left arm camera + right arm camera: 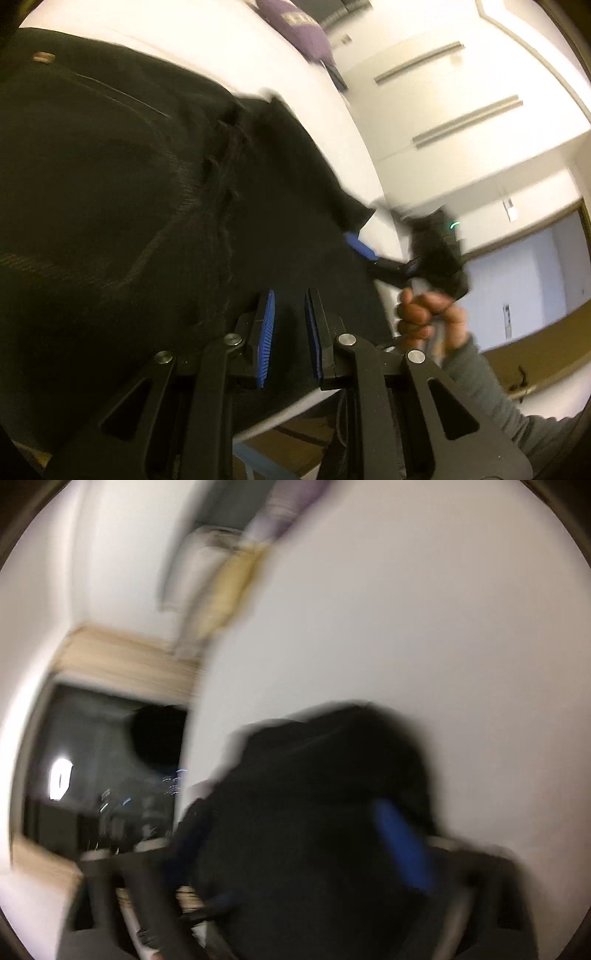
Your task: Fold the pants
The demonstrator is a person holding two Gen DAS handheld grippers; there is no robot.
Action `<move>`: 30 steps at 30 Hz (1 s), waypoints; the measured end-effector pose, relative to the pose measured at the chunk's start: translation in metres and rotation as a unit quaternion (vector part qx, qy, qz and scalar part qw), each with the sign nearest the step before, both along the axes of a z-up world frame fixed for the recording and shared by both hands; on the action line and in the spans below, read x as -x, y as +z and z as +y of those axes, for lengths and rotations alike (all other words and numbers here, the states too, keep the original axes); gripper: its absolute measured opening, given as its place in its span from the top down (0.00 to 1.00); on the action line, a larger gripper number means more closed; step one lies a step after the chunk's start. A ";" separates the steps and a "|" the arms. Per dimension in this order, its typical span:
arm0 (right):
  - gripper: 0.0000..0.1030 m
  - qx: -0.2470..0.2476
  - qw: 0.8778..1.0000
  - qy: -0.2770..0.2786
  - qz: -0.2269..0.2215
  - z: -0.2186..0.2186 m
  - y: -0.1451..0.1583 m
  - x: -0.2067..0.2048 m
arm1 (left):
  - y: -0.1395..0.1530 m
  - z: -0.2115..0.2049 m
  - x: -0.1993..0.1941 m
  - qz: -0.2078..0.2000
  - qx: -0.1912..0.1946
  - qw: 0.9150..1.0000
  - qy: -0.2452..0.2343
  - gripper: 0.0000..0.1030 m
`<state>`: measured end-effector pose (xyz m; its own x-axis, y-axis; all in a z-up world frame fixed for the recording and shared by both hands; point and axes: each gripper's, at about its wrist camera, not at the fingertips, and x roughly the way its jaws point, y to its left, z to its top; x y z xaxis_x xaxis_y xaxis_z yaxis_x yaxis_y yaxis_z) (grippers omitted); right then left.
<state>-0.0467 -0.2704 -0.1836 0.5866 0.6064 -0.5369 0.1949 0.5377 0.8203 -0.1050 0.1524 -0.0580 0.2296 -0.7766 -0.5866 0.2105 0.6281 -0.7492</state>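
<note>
Black pants (122, 192) lie spread on a white table (229, 48), with a pocket seam and a metal button (43, 57) at the upper left. My left gripper (289, 295) hovers over the pants near the table's front edge, its blue pads a small gap apart, with nothing between them. My right gripper (360, 245) shows at the right, held by a hand (424, 317), touching the pants' edge. In the blurred right wrist view, black fabric (314, 812) bunches between the blue-padded fingers (400, 845) of my right gripper (295, 834).
A purple item (295, 26) lies at the far end of the table. The table's front edge (295, 406) runs just below my left gripper, with floor beneath. White walls and a doorway stand to the right.
</note>
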 end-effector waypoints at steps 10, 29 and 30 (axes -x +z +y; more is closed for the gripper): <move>0.20 -0.051 0.992 -0.032 -0.110 0.019 0.069 0.045 | 0.047 0.206 0.060 -0.062 0.074 0.953 0.289 0.21; 0.20 -0.089 0.981 0.124 -0.119 0.178 0.078 -0.022 | -0.042 0.262 0.044 0.008 0.155 0.924 0.350 0.21; 0.20 -0.089 0.981 0.124 -0.118 0.177 0.078 -0.019 | -0.045 0.264 0.042 0.002 0.166 0.923 0.347 0.21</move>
